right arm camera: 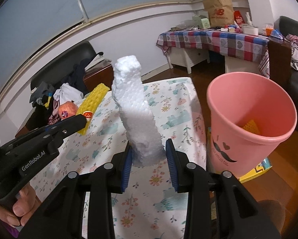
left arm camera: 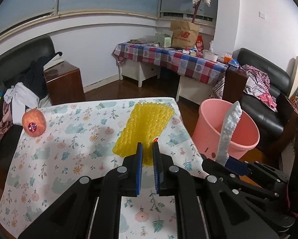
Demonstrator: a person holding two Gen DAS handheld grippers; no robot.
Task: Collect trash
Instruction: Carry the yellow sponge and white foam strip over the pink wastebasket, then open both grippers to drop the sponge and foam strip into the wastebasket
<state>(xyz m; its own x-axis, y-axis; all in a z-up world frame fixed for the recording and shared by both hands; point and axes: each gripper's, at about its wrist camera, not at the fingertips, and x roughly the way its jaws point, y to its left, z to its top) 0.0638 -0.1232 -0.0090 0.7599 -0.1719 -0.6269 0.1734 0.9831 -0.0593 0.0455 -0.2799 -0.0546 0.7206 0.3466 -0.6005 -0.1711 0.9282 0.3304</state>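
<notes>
My left gripper (left arm camera: 147, 145) is shut on the near edge of a yellow foam net (left arm camera: 147, 123), which hangs lifted over the floral tablecloth (left arm camera: 69, 139). In the right wrist view the same gripper (right arm camera: 84, 119) comes in from the left with the net (right arm camera: 93, 99) in its tip. My right gripper (right arm camera: 149, 147) is shut on a long white styrofoam piece (right arm camera: 133, 103) that stands upright. In the left wrist view that piece (left arm camera: 228, 131) rises in front of the pink bucket (left arm camera: 208, 123). The bucket (right arm camera: 238, 149) stands just right of the table, with a yellow scrap (right arm camera: 250, 126) inside.
An apple (left arm camera: 34, 124) with a sticker lies at the table's far left corner. Clothes are piled on a black sofa (left arm camera: 29, 79) behind it. A checked-cloth table (left arm camera: 179, 61) with clutter stands at the back. A yellow box (right arm camera: 256, 169) lies on the floor under the bucket.
</notes>
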